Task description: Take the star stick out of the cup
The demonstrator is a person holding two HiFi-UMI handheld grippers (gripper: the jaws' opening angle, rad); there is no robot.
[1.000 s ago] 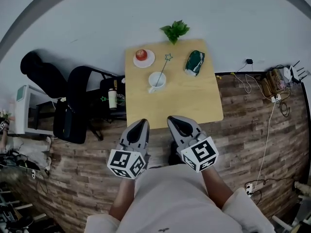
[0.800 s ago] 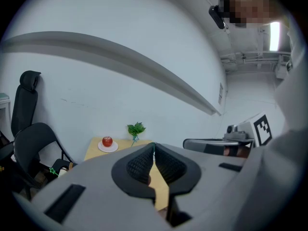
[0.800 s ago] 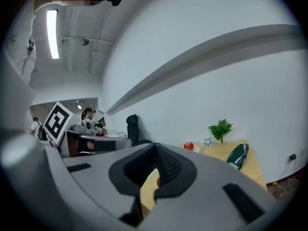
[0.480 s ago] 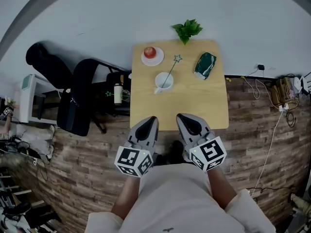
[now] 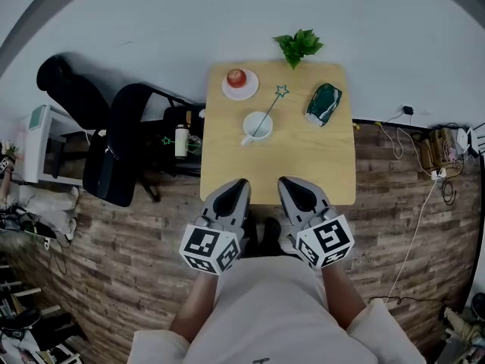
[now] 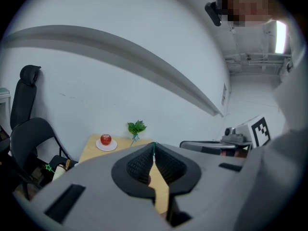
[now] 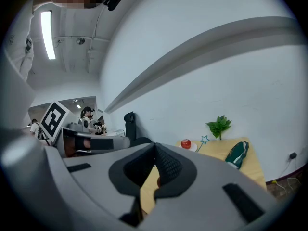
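Since the thin green star stick point(image 5: 271, 108) is leaning in the white cup point(image 5: 258, 125) well away, left gripper point(image 5: 241, 182) and right gripper point(image 5: 284, 180) are just hovering, jaws closed, empty.

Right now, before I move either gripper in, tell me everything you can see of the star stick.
The star stick is a thin, straight rod with a small teal star outline at its top; its material is too small to tell. Its lower end sits inside the white cup on the wooden table. It leans on the rim, tilted toward the far right. Nothing but the cup touches it.
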